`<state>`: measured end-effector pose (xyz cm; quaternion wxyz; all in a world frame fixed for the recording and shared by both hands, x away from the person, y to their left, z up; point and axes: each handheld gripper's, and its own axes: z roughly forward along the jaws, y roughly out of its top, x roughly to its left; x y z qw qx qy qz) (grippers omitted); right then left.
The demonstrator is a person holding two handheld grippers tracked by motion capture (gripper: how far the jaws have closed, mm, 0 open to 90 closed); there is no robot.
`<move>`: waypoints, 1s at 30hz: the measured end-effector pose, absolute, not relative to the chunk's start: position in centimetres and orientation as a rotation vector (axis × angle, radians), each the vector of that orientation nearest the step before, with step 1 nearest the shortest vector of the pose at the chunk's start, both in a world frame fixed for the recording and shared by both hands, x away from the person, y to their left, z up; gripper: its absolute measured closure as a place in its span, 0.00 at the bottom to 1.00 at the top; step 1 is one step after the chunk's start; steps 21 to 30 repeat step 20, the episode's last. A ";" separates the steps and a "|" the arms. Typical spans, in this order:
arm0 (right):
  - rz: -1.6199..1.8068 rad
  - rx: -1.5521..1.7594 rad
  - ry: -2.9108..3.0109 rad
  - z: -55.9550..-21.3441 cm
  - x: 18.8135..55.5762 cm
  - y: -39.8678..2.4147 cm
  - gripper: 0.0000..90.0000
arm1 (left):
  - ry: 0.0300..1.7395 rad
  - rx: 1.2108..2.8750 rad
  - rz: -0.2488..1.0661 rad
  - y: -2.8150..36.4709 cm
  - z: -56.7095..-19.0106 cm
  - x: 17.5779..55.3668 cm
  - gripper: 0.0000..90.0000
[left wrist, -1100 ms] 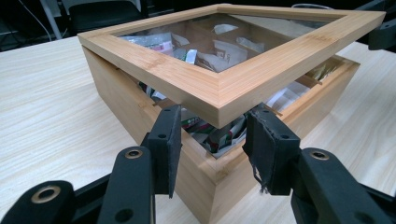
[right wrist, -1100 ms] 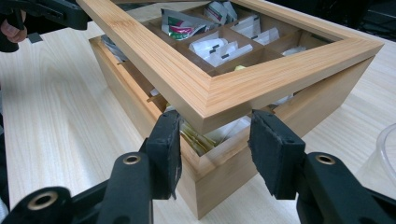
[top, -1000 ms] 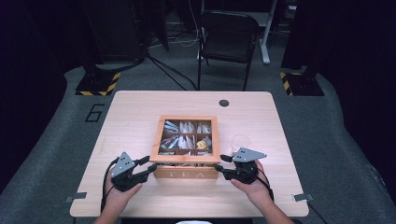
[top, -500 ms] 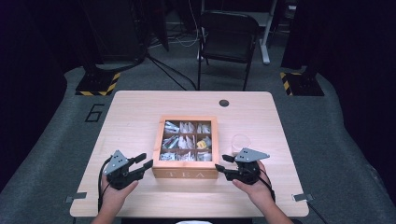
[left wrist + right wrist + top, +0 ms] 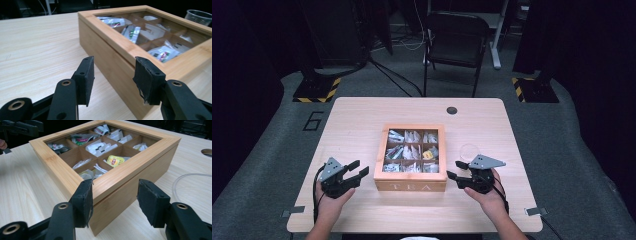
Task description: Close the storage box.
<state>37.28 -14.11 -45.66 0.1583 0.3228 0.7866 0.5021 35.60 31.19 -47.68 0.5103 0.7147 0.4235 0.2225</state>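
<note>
A wooden tea box [image 5: 412, 186] with a glass lid lies shut in the middle of the table, with tea bags in its compartments. My left gripper [image 5: 357, 171] is open a little left of the box's front left corner. Its jaws have just been opening and hold nothing. In the left gripper view the box [image 5: 105, 55] stands just beyond the left gripper [image 5: 114, 67]. My right gripper [image 5: 455, 170] is open by the front right corner, its jaws also just opening, with nothing pressed. In the right gripper view that corner of the box [image 5: 117, 202] sits in front of the right gripper [image 5: 116, 188].
A clear plastic cup [image 5: 469, 150] stands right of the box, just behind my right gripper; its rim [image 5: 180, 182] lies close to the right jaw. A round cable hole [image 5: 452, 110] is in the table's far side. A chair [image 5: 457, 37] stands beyond the table.
My left gripper has drawn back to the left, away from the box's front left corner, and its jaws stand wider. The right gripper has barely shifted; its jaws are slightly wider.
</note>
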 end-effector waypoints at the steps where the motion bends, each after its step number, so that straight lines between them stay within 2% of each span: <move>1: 1.436 0.923 2.249 -45.7 37.3 -14.1 0.51 | 1.020 1.721 0.536 31.2 -47.7 35.6 0.56; 30: 1.455 0.944 2.243 -46.2 37.0 -14.9 0.50 | 1.061 1.685 0.513 31.9 -48.4 36.2 0.53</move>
